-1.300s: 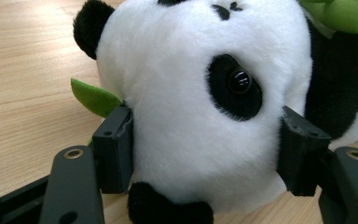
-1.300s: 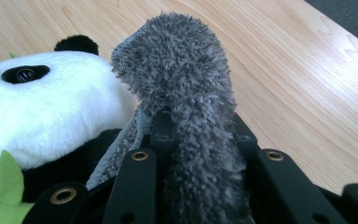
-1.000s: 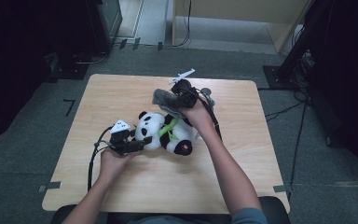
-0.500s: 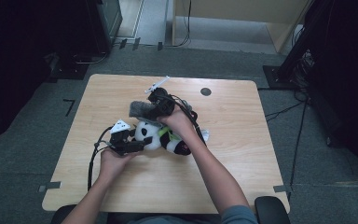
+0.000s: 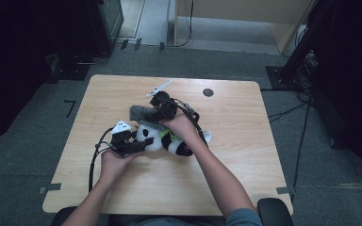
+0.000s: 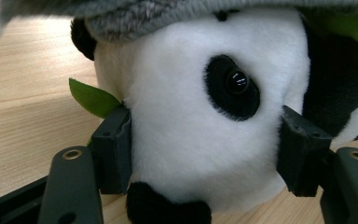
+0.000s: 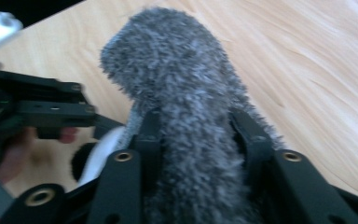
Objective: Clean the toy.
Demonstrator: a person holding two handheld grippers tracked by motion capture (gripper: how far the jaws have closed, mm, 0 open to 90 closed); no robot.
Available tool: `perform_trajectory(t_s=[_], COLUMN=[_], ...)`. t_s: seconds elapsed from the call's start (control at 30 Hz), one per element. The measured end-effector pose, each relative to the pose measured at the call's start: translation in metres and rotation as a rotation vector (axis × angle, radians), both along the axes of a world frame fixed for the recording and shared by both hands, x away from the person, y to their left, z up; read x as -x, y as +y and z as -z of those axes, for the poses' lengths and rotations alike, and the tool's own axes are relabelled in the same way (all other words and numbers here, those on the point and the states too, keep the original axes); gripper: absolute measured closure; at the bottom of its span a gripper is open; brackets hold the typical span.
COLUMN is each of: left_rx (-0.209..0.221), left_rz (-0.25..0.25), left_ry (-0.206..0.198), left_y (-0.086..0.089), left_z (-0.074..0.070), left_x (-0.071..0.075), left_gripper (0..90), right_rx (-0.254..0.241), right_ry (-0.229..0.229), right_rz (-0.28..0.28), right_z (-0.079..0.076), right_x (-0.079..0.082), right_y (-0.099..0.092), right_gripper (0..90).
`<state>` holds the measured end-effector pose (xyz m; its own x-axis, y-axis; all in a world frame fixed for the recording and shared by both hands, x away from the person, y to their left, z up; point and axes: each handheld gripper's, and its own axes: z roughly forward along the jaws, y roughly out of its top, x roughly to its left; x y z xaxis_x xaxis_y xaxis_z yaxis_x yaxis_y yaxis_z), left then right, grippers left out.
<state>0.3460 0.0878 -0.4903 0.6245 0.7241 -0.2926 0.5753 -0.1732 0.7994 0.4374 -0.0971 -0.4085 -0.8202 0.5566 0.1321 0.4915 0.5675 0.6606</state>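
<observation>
on the left, our left hand-held gripper (image 5: 139, 143) is clamping the white head of the panda plush toy (image 6: 200, 135), one pad (image 6: 114, 151) pressing into each cheek; its jaws have just been closing a little on that head, and the hand itself is staying put. the panda is lying near the middle of the worktop (image 5: 245, 141), with a green leaf (image 6: 93, 98) poking out beside its head. moving right, our right hand-held gripper (image 7: 196, 130) is clamped on a grey fuzzy hat (image 7: 186, 93), and its jaws have just been tightening on the fabric. since a second ago we are bringing that hat from the panda's far right side over toward its head, so its rim is now hanging just above the face in the left gripper view. we judge we are dressing the panda: next the hat needs pulling down over the ears.
</observation>
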Motion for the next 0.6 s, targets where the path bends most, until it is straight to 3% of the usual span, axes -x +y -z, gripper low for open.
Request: perform_trajectory(t_s=[0.1, 0.17, 0.33, 0.6], left_rx=[0.0, -0.001, -0.001, -0.003], left_rz=[-0.002, -0.001, -0.001, 0.001], left_ry=[0.003, 0.004, 0.002, 0.001], left_y=[0.0, 0.0, -0.001, -0.001], left_z=[0.0, 0.0, 0.0, 0.0], left_x=[-0.001, -0.001, -0.001, -0.001], left_gripper=[32.7, 33.0, 33.3, 33.4], right_rx=[-0.001, 0.047, 0.115, 0.138], right_ry=[-0.002, -0.028, -0.044, -0.067], right_rz=[0.03, 0.053, 0.111, 0.196], right_z=[0.0, -0.001, 0.0, -0.006], right_x=[-0.003, -0.004, -0.01, -0.016], right_y=[-0.008, -0.014, -0.032, -0.054], right_gripper=[61.6, 64.7, 68.0, 70.2])
